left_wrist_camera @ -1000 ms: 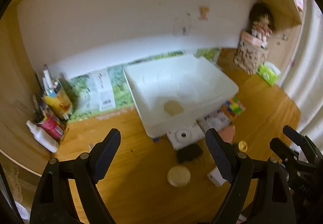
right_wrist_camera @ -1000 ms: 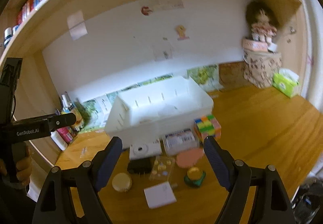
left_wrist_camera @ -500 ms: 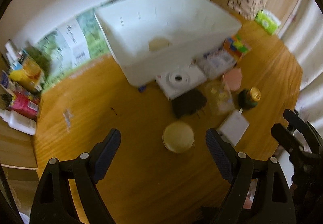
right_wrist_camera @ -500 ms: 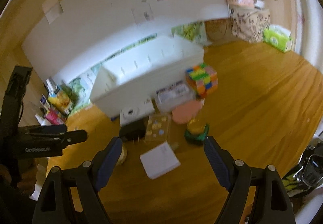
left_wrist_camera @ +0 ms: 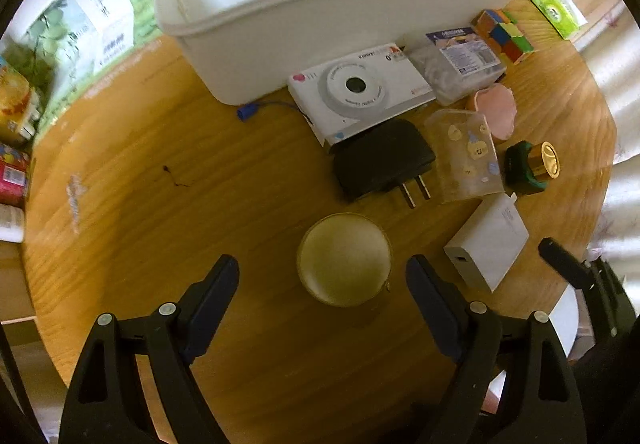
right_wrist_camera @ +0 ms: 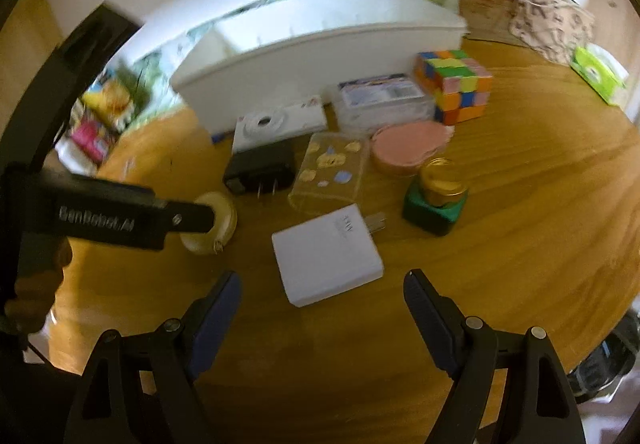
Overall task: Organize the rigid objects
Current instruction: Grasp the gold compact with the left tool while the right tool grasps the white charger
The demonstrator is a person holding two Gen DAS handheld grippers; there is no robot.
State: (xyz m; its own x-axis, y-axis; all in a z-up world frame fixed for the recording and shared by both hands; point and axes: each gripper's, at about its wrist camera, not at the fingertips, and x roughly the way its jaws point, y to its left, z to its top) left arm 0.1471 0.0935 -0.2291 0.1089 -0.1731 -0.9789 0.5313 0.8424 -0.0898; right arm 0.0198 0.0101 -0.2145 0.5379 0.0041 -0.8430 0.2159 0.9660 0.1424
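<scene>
A white storage bin (left_wrist_camera: 320, 4) stands at the back of the wooden desk; it also shows in the right wrist view (right_wrist_camera: 320, 44). In front of it lie a white camera (left_wrist_camera: 358, 90), a black plug adapter (left_wrist_camera: 382, 164), a clear sticker case (left_wrist_camera: 466, 160), a white charger (left_wrist_camera: 488, 246), a round cream tin (left_wrist_camera: 344, 258), a green-and-gold bottle (left_wrist_camera: 532, 166), a pink disc (left_wrist_camera: 496, 110), a clear labelled box (left_wrist_camera: 460, 64) and a colour cube (left_wrist_camera: 504, 34). My left gripper (left_wrist_camera: 322, 282) is open, low over the cream tin. My right gripper (right_wrist_camera: 322, 292) is open, just before the white charger (right_wrist_camera: 326, 256).
Bottles and packets (left_wrist_camera: 12, 148) crowd the left edge. A patterned box (right_wrist_camera: 552, 16) and a green tissue pack (right_wrist_camera: 598, 74) sit at the back right. The left gripper's body (right_wrist_camera: 100, 220) crosses the left side of the right wrist view, partly hiding the cream tin (right_wrist_camera: 212, 224).
Both grippers have dropped toward the desk and tilted down. The left one has closed in over the cream tin, the right one over the white charger. Both jaws stay open.
</scene>
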